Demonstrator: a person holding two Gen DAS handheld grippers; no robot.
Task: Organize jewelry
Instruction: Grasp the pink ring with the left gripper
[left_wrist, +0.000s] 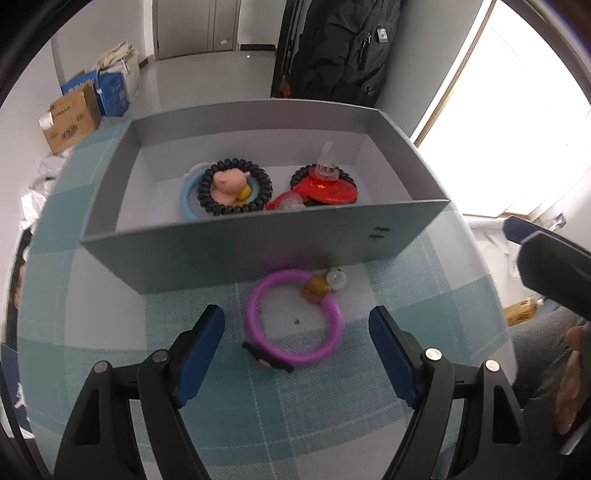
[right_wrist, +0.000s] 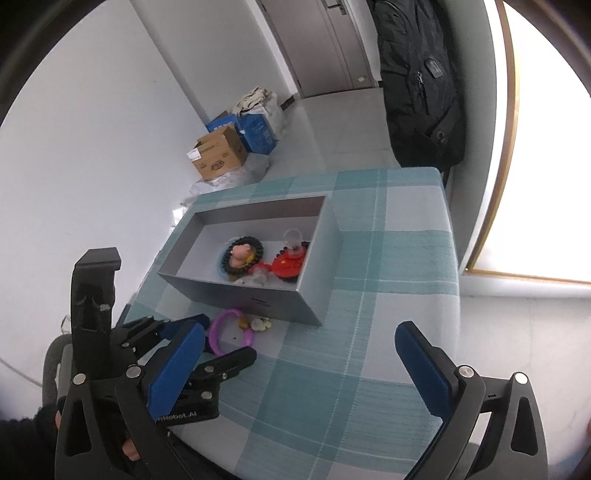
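A grey box (left_wrist: 236, 254) on the checked tablecloth holds a black bead bracelet (left_wrist: 207, 195) around a pink figure (left_wrist: 229, 182), a blue ring (left_wrist: 186, 199) and red items (left_wrist: 328, 188). In front of the box lies a purple bangle (left_wrist: 332, 332) with an amber piece (left_wrist: 314, 290), a small clear piece (left_wrist: 336, 278) and a small black item (left_wrist: 266, 358). My left gripper (left_wrist: 297, 332) is open, its jaws on either side of the bangle, just above it. My right gripper (right_wrist: 299, 347) is open and empty, held back over the cloth. The bangle (right_wrist: 216, 332) and box (right_wrist: 314, 280) also show in the right wrist view.
The table (right_wrist: 388, 258) ends close behind the box and at the right. On the floor beyond stand a cardboard box (right_wrist: 218, 155) and blue boxes (right_wrist: 258, 133). A black jacket (right_wrist: 421, 81) hangs at the back. A bright window is on the right.
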